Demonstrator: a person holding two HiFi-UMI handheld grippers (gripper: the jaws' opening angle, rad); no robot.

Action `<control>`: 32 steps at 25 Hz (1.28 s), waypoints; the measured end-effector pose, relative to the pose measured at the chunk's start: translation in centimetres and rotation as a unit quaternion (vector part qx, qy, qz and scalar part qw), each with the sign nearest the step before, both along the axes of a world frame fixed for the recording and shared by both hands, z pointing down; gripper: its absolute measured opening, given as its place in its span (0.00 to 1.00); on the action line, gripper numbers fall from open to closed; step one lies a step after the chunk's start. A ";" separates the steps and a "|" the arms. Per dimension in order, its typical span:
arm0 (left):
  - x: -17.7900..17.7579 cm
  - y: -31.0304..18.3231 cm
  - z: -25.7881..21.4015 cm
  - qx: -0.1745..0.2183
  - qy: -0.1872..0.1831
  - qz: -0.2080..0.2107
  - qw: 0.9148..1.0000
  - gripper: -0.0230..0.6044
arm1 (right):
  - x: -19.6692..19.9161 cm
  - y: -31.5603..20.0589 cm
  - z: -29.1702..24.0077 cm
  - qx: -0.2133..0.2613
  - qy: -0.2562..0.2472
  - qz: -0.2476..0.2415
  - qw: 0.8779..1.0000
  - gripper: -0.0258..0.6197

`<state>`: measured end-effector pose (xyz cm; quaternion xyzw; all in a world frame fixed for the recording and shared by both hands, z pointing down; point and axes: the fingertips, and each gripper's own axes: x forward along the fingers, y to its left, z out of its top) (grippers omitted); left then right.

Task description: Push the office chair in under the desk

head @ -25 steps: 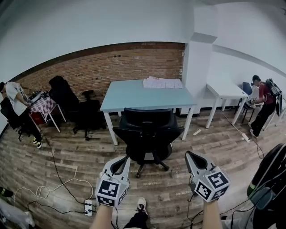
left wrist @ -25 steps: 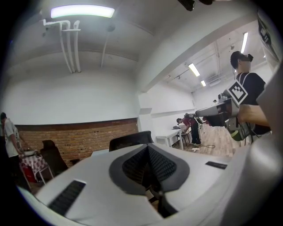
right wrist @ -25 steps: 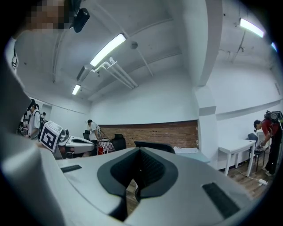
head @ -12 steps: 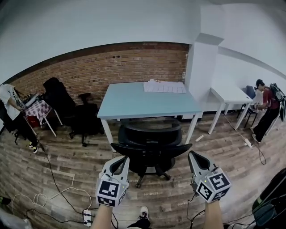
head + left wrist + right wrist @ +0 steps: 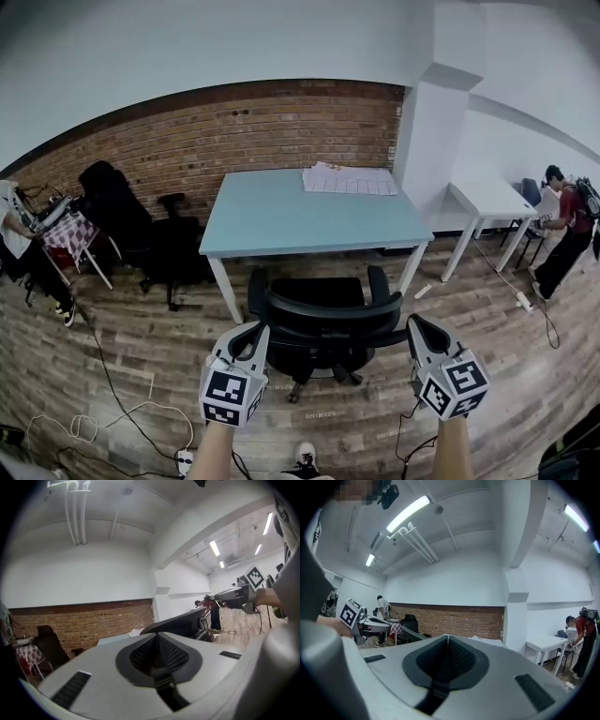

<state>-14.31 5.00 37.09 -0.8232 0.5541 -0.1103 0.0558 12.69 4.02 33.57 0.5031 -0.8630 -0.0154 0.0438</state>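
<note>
The black office chair (image 5: 319, 314) stands with its seat partly under the light blue desk (image 5: 300, 216), its back towards me. My left gripper (image 5: 251, 330) is at the left end of the chair's back, and my right gripper (image 5: 413, 323) is at the right end. Both seem to touch it. Each gripper's jaws are just opening, though the tips look together and nothing lies between them. The left gripper (image 5: 157, 637) looks past the chair back (image 5: 183, 623). In its own view, the right gripper (image 5: 448, 638) points towards the brick wall.
Papers (image 5: 349, 178) lie on the desk's far right. Black chairs (image 5: 164, 246) and a person at a checkered table (image 5: 66, 234) are on the left. A white pillar (image 5: 433, 141), a white desk (image 5: 487, 199) and another person (image 5: 567, 225) are on the right. Cables (image 5: 103, 417) cross the wooden floor.
The chair has rolled forward, going further under the desk. Both grippers have followed it and now sit at the ends of its back.
</note>
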 end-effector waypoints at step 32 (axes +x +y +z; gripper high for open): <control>-1.9 -8.2 8.9 -0.101 0.005 0.023 0.995 0.45 | 0.9 -8.7 11.0 -0.107 0.042 0.039 0.993 0.37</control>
